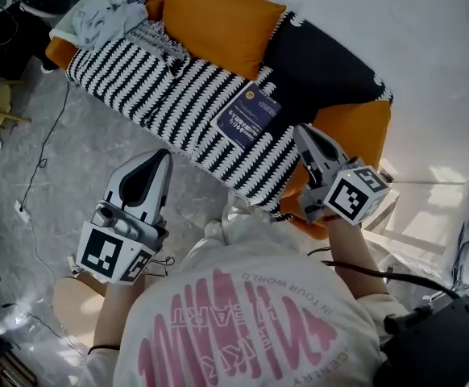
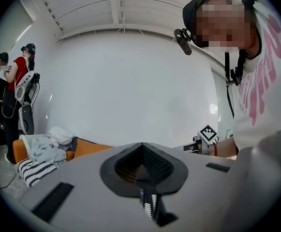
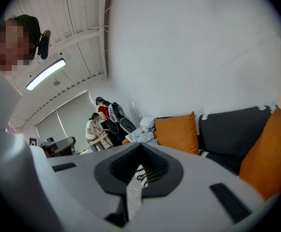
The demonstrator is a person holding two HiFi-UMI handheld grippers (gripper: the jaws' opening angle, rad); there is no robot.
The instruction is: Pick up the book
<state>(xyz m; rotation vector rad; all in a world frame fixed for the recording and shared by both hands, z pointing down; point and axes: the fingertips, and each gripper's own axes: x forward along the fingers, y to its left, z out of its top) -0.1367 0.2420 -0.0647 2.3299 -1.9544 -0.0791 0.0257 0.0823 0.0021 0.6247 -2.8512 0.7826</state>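
Approach: dark blue rectangular book [image 1: 249, 116] lies untouched by the front edge of the black-and-white striped sofa [image 1: 162, 95].
Left tongs [image 1: 159, 158] and right tongs [image 1: 301, 132] are closed, empty; the nearer right likely must open first.

The book [image 1: 248, 117] lies, seemingly closed, on the striped sofa [image 1: 170, 95].

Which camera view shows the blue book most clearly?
The head view: the blue book lies flat on the striped blanket, its whole cover visible. Neither the left gripper view nor the right gripper view shows the book.
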